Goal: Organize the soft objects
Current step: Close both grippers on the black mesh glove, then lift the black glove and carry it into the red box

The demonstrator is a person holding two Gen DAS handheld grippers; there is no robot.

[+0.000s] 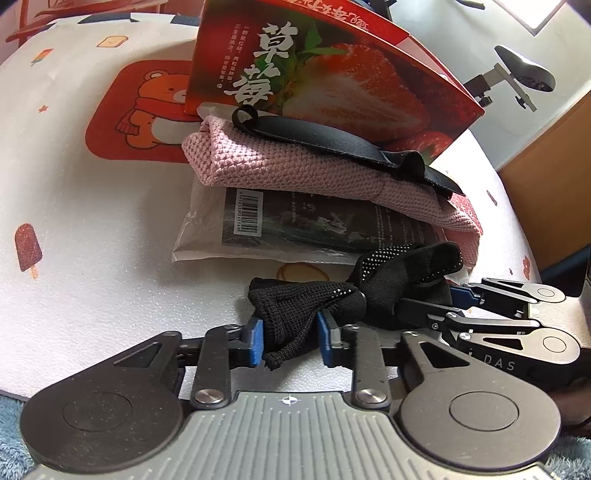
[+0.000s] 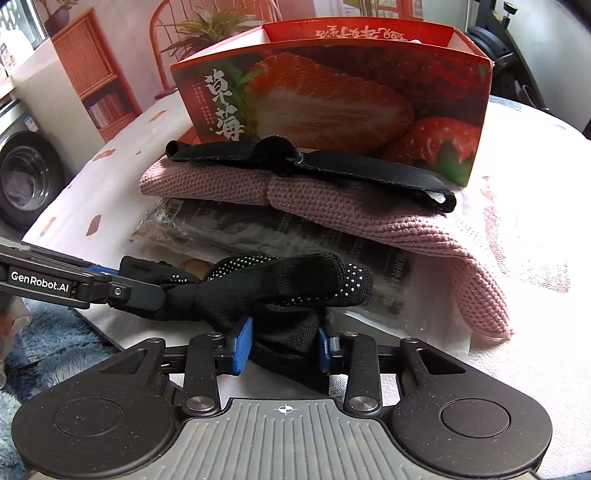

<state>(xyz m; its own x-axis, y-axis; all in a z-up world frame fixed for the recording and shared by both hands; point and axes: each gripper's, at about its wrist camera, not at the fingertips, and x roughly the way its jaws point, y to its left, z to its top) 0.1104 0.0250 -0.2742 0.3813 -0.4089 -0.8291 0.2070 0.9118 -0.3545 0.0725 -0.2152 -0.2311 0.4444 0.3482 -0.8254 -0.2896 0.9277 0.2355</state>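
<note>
Right wrist: strawberry box (image 2: 332,107) interior hidden, pink cloth (image 2: 369,210) outside.

Mat: white printed table cover (image 1: 92,229) under my work, bear and ice-lolly pictures.
Rug: blue fluffy rug (image 2: 48,332) below the table edge.
Shelf: orange cabinet (image 2: 92,70), far left.
Plant: potted plant (image 2: 207,29) behind.
</note>
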